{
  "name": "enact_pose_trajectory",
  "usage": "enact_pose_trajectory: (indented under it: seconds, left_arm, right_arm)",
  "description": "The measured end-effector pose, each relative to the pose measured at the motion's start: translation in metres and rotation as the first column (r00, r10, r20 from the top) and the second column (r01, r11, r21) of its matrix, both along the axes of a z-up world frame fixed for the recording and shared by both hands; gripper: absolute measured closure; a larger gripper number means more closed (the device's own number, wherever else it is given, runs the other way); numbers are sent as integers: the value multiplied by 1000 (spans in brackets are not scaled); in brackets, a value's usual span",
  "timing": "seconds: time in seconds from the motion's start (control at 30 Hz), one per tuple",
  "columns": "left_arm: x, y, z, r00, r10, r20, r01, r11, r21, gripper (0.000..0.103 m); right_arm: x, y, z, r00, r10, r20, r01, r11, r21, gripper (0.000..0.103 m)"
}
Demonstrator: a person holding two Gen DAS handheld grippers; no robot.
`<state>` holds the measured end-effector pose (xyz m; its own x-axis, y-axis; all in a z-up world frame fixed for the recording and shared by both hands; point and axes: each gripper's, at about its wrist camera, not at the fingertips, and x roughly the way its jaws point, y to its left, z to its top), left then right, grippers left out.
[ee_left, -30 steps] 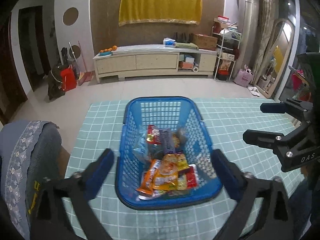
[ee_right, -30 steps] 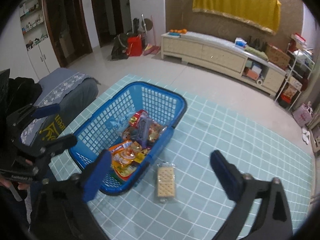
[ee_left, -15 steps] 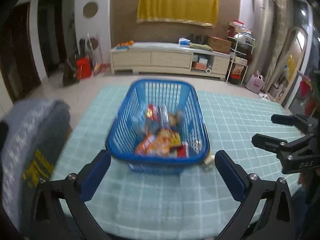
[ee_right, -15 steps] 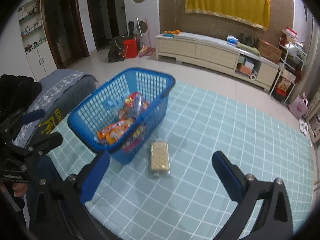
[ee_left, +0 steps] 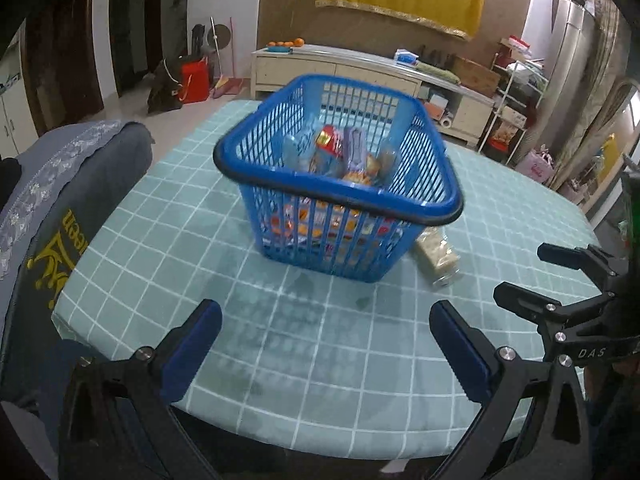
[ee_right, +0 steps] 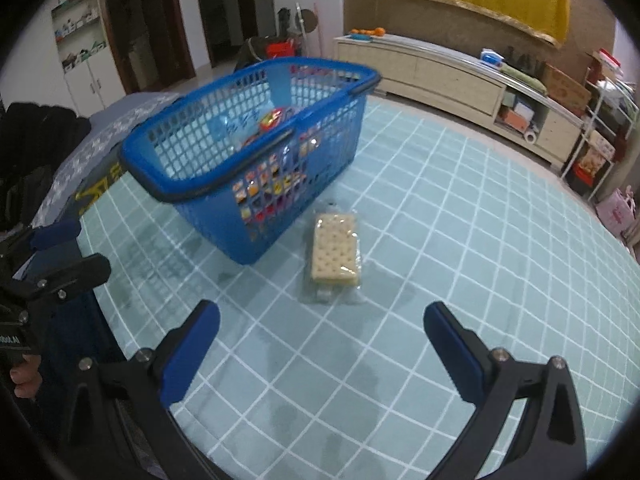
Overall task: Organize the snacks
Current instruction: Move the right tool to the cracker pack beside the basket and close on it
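A blue plastic basket (ee_left: 248, 184) holding several snack packets (ee_left: 344, 152) stands on the teal checked tablecloth (ee_left: 280, 320). It also shows in the right wrist view (ee_right: 192, 184). A clear pack of crackers (ee_right: 335, 254) lies on the cloth beside the basket's right side; it also shows in the left wrist view (ee_left: 437, 255). My left gripper (ee_left: 326, 348) is open and empty, low near the table's front edge. My right gripper (ee_right: 322, 350) is open and empty, just in front of the crackers.
A grey-blue chair back (ee_left: 60, 200) with lace trim stands at the table's left edge. The table's front edge (ee_left: 320, 436) is close below the left gripper. A long cabinet (ee_right: 440, 72) and shelves stand far behind.
Both grippers have pulled back and dropped lower, so the basket now appears farther and seen from the side. The crackers and basket have stayed in place.
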<state>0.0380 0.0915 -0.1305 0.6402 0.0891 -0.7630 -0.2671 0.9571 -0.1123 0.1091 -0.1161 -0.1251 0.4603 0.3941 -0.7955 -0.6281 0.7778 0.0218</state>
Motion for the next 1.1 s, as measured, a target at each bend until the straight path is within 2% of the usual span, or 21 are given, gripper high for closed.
enact_pose_trajectory:
  seconds: [0.17, 0.3, 0.43, 0.53, 0.73, 0.77, 0.8, 0.87, 0.97, 1.03, 1.07, 1.1]
  left_arm:
    - [6, -1, -12, 1000, 17, -6, -17, 999, 46, 0]
    - [14, 7, -22, 1000, 25, -15, -25, 1000, 10, 0]
    - [23, 11, -31, 999, 37, -29, -37, 999, 5, 0]
    - [27, 14, -37, 999, 41, -34, -41, 999, -1, 0]
    - [33, 21, -44, 998, 57, -36, -58, 998, -3, 0]
    - [34, 22, -44, 998, 60, -37, -60, 998, -2, 0]
    - [35, 23, -44, 997, 63, -35, -63, 998, -1, 0]
    - [38, 25, -46, 997, 68, -37, -68, 998, 0, 0]
    - [39, 26, -48, 997, 70, -41, -70, 998, -1, 0]
    - [40, 25, -49, 996, 70, -48, -70, 998, 3, 0]
    - [40, 25, -49, 996, 69, -47, -69, 998, 3, 0]
    - [40, 25, -49, 996, 69, -49, -69, 998, 1, 0]
  right_arm:
    - [3, 11, -12, 999, 41, 10, -41, 999, -24, 0]
    - [14, 16, -24, 999, 53, -3, -53, 998, -23, 0]
    - [25, 15, -37, 999, 24, -25, -25, 1000, -11, 0]
    - [34, 18, -48, 999, 14, -29, -15, 999, -35, 4]
    - [50, 26, -56, 999, 7, -37, -9, 999, -39, 4]
    - [53, 27, -57, 999, 8, -38, -10, 999, -43, 6]
    - [55, 29, -59, 999, 11, -39, -13, 999, -53, 14]
    - [58, 34, -64, 999, 19, -50, -23, 997, -73, 24]
    - [60, 36, -70, 998, 19, -62, -25, 996, -88, 26]
    - [60, 36, -72, 998, 17, -62, -22, 995, -96, 33]
    - [58, 35, -70, 998, 15, -53, -20, 996, -89, 45]
    - [57, 34, -70, 999, 14, -46, -18, 996, -88, 48]
